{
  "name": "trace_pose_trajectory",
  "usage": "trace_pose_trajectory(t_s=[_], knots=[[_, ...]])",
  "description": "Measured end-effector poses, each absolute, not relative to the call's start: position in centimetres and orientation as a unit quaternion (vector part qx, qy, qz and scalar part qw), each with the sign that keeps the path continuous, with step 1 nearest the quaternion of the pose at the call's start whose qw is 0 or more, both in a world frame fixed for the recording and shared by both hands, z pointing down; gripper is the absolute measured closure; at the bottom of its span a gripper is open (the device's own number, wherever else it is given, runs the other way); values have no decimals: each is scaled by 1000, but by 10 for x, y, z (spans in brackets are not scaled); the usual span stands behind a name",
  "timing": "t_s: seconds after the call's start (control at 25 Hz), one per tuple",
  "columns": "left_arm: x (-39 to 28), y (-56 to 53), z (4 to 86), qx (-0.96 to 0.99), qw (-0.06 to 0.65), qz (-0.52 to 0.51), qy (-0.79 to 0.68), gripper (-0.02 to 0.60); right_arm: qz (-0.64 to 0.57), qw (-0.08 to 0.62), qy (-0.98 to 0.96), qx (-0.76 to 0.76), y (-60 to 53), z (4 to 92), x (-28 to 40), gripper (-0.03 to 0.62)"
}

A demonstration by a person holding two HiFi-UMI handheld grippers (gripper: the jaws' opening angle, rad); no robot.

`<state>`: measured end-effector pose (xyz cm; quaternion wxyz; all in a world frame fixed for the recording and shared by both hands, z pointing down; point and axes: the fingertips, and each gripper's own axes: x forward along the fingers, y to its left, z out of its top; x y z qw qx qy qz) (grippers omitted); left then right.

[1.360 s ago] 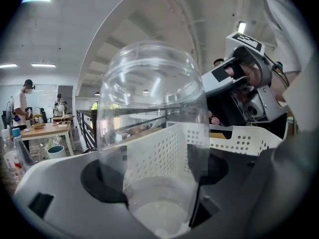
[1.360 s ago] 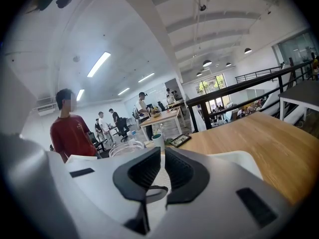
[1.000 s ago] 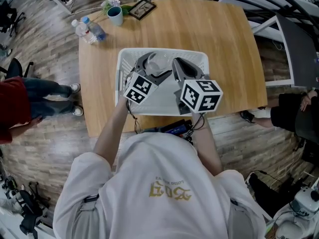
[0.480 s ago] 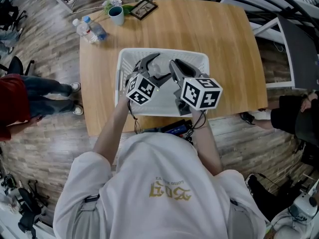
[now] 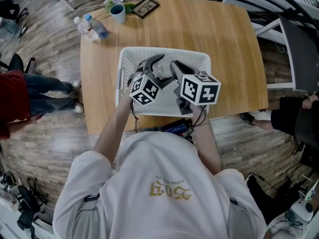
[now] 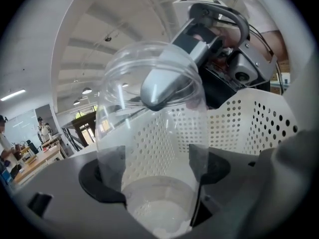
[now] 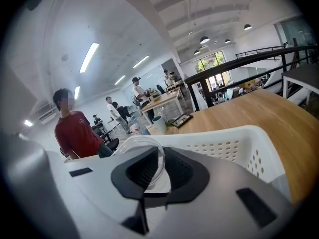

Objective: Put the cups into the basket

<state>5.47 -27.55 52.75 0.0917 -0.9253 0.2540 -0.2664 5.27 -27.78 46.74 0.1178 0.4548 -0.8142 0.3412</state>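
A clear plastic cup (image 6: pixel 149 133) lies between my left gripper's (image 6: pixel 154 168) pads (image 6: pixel 110 169), its base toward the camera. The pads still touch its walls while the jaws are opening. My right gripper (image 7: pixel 162 158) is shut on the cup's rim (image 7: pixel 144 144); one of its fingers (image 6: pixel 164 83) reaches into the cup's mouth. In the head view both grippers hover over the white perforated basket (image 5: pixel 128 56), left gripper (image 5: pixel 152 63) and right gripper (image 5: pixel 172 67) meeting at the cup (image 5: pixel 160 71). The basket's floor under them is mostly hidden.
The basket wall (image 6: pixel 249 128) and rim (image 7: pixel 224 136) surround the grippers. A teal mug (image 5: pixel 117 14), water bottles (image 5: pixel 89 26) and a picture frame (image 5: pixel 146 6) stand at the table's far left corner. A person in red (image 5: pixel 10 98) sits left of the wooden table (image 5: pixel 229 49).
Both grippers have drifted slightly, the left one a little to the right, closer to the right one. The cup stays between them over the basket.
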Motion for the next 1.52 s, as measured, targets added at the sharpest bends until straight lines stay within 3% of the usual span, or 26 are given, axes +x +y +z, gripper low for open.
trace_pose_trajectory(t_s=[0.8, 1.08, 1.52], knots=[[49, -271, 553, -924, 18, -295, 241, 129, 329, 191, -791, 478, -278, 500, 61, 557], [50, -260, 561, -916, 67, -338, 208, 129, 296, 233, -789, 486, -275, 509, 61, 557], [47, -251, 565, -913, 57, -359, 184, 130, 285, 258, -778, 497, -277, 517, 72, 557]])
